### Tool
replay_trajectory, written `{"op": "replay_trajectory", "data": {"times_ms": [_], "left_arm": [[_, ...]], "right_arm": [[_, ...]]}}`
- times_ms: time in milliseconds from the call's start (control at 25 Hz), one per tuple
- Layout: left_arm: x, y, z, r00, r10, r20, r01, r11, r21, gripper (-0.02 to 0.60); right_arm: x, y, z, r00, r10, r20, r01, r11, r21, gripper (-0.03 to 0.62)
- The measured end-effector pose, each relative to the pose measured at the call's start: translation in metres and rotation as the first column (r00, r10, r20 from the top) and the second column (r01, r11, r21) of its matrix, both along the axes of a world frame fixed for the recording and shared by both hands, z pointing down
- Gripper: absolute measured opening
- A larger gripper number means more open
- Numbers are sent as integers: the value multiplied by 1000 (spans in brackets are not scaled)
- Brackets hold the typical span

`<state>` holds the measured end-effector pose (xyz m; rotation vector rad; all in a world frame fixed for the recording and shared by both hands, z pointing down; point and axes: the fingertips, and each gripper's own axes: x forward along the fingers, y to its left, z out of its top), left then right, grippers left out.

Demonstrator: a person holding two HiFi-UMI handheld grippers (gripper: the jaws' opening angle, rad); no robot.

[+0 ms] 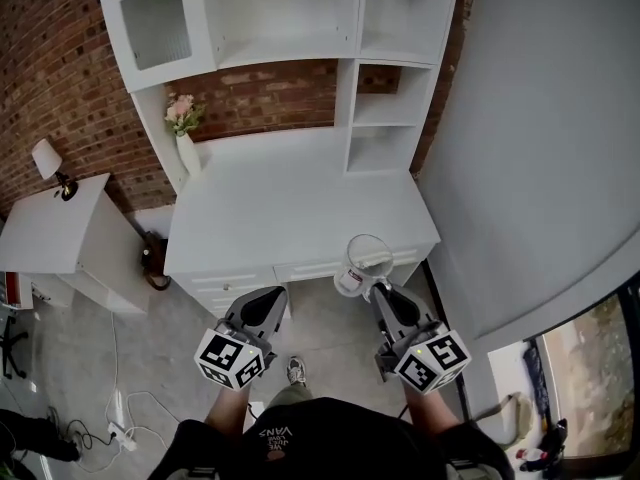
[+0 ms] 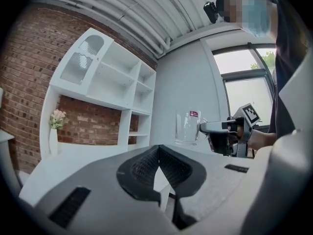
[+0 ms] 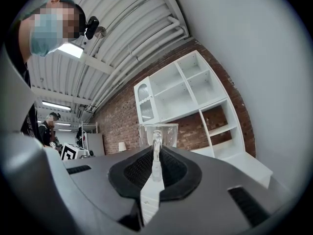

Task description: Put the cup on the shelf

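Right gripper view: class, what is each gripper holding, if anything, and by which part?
The right gripper holds the glass cup by its handle, pinched between its jaws. The left gripper holds nothing; its jaws are together.

Head view looks steeply down — both tool views face the same shelf [image 1: 288,13].

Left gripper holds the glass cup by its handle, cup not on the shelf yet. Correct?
Wrong gripper. The right gripper holds the cup by its handle; the right gripper view shows the handle clamped between its jaws. The left gripper is shut on nothing. The cup is not on the shelf yet, as you said.
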<state>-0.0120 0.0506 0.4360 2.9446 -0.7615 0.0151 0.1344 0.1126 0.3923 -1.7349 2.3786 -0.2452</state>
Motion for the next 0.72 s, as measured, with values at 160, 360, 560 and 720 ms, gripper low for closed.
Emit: {"op": "replay_trajectory", "data": {"times_ms": [160,360,560,720], "left_arm": [[10,-46,-7,1000,24,-8,-24,1000,10,8],[6,-106,-11,999,46,-10,-46,999,11,8],[-2,-162,-15,998,56,-20,-56,998,21,8],[-9,-194,-13,998,58,-19,-57,998,28,8]], "right_arm": [[6,-41,-10,1000,17,-10,-17,1000,15,21],[0,-100,-17,999,41,7,-41,999,26,21],[-11,-156,-22,998,58,14,-58,998,13,21],[-17,-190,-30,998,57,26,-58,996,61,21]]}}
